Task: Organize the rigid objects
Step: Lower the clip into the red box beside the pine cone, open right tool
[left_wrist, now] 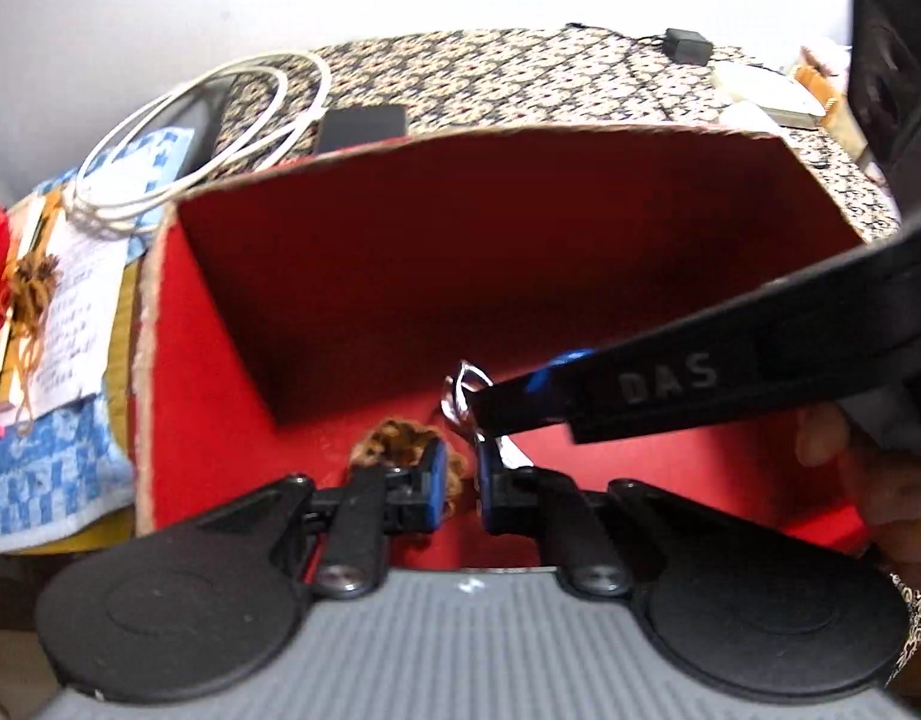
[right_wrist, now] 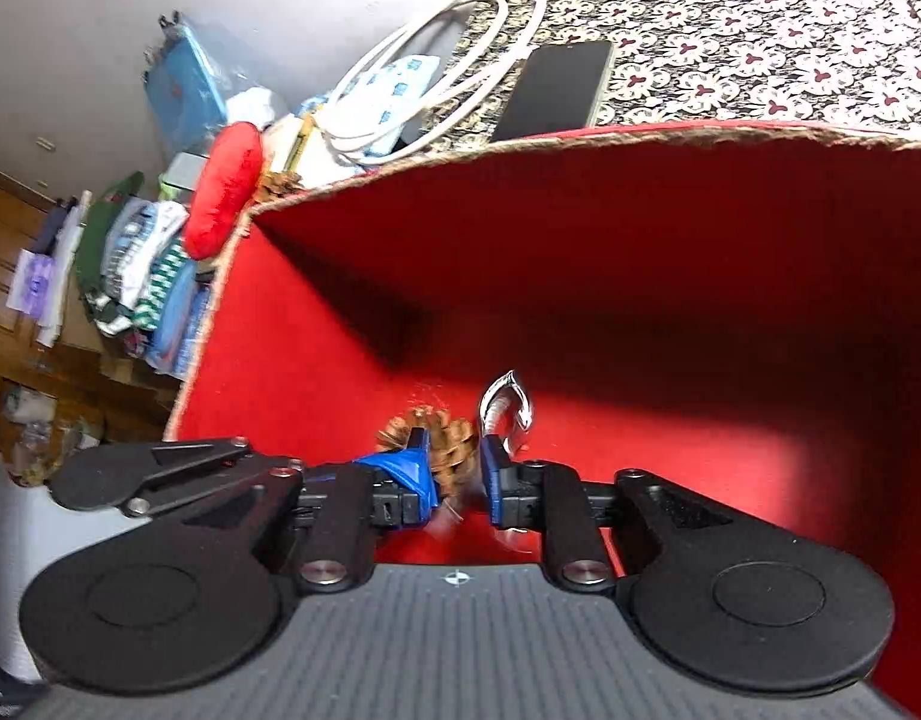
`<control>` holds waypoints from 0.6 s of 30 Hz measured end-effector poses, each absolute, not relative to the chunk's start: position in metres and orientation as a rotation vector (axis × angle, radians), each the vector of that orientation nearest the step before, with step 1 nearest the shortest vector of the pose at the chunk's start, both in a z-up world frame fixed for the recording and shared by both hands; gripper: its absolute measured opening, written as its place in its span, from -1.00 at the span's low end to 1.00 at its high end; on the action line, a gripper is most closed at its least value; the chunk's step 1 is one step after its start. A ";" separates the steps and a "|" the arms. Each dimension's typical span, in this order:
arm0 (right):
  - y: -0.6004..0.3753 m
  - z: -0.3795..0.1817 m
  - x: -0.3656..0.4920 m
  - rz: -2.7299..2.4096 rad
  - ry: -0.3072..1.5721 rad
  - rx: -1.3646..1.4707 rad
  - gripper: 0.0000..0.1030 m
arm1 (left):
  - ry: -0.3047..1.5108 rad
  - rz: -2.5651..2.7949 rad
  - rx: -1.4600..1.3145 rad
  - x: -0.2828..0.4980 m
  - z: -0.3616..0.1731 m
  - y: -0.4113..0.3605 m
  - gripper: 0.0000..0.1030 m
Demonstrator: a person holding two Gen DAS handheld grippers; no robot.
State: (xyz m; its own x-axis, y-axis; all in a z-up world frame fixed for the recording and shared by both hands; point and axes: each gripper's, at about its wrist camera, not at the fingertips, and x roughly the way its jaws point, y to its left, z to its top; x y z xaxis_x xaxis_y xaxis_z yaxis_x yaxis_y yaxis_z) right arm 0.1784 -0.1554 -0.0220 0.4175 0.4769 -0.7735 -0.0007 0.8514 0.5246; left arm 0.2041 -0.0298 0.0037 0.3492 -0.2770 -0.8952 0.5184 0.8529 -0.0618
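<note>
From your left wrist camera, the left gripper [left_wrist: 457, 468] sits at 6 o'clock, pointing down into the red box [left_wrist: 460, 240]. Its claw is clenched almost closed. The pine cone [left_wrist: 394, 441] lies on the box floor right at its tips, toward 7 o'clock. You cannot tell whether a scale is pinched. The metal clip [left_wrist: 460, 393] stands just past the tips at 12 o'clock of them. Your right gripper [left_wrist: 490, 405] reaches in from 3 o'clock and touches the clip.

From your right wrist camera, the right gripper [right_wrist: 459, 474] shows a narrow gap between its pads, with the pine cone visible through it. The clip rests against the 3 o'clock pad. Whether it is grasped or released cannot be told. The left gripper comes in from 9 o'clock, its blue tip against the cone. Outside the box, a phone [right_wrist: 556, 90] and a white cable [right_wrist: 460, 36] lie at 12 o'clock.
</note>
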 end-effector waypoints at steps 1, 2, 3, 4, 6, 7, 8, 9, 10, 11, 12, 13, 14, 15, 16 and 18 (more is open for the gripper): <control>-0.155 -0.021 0.179 0.311 1.101 0.487 -0.96 | 1.105 -0.510 0.258 0.204 0.003 -0.029 -0.89; -0.155 -0.020 0.179 0.304 1.090 0.484 -0.96 | 1.109 -0.498 0.265 0.205 0.002 -0.028 -0.89; -0.156 -0.020 0.178 0.292 1.080 0.480 -0.96 | 1.112 -0.491 0.266 0.205 0.002 -0.026 -0.89; -0.156 -0.019 0.177 0.281 1.072 0.478 -0.96 | 1.114 -0.490 0.259 0.205 0.002 -0.025 -0.89; -0.157 -0.018 0.176 0.270 1.050 0.476 -0.96 | 1.113 -0.484 0.247 0.204 0.000 -0.021 -0.89; -0.158 -0.017 0.175 0.261 1.037 0.473 -0.96 | 1.104 -0.477 0.246 0.203 0.001 -0.021 -0.89; -0.159 -0.016 0.174 0.253 1.026 0.469 -0.96 | 1.091 -0.471 0.246 0.201 0.003 -0.020 -0.88; -0.159 -0.015 0.174 0.247 1.014 0.465 -0.96 | 1.077 -0.464 0.245 0.199 0.005 -0.019 -0.81; -0.159 -0.014 0.174 0.240 1.003 0.462 -0.96 | 1.065 -0.457 0.243 0.197 0.006 -0.019 -0.75; -0.160 -0.013 0.173 0.233 0.990 0.457 -0.96 | 1.053 -0.449 0.244 0.196 0.009 -0.018 -0.61; -0.160 -0.012 0.172 0.223 0.977 0.452 -0.96 | 1.037 -0.438 0.247 0.194 0.012 -0.018 -0.40; -0.160 -0.010 0.171 0.213 0.964 0.443 -0.96 | 1.018 -0.426 0.252 0.191 0.015 -0.019 -0.32; -0.159 -0.008 0.170 0.203 0.948 0.435 -0.96 | 1.003 -0.418 0.255 0.188 0.019 -0.019 -0.24; -0.159 -0.006 0.168 0.195 0.931 0.426 -0.95 | 0.989 -0.408 0.258 0.185 0.022 -0.020 -0.06; -0.158 -0.004 0.165 0.188 0.912 0.419 -0.95 | 0.969 -0.394 0.265 0.181 0.026 -0.021 0.07; -0.158 -0.001 0.160 0.177 0.879 0.417 -0.93 | 0.925 -0.368 0.282 0.174 0.032 -0.022 0.18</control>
State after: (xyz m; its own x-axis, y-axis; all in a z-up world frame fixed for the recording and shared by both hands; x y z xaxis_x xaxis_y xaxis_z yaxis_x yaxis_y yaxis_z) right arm 0.1603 -0.1580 -0.0011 0.6296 0.3186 -0.7086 0.0191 0.9054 0.4241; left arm 0.1738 -0.0224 0.0320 0.5471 -0.1866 -0.8160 0.4253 0.9016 0.0789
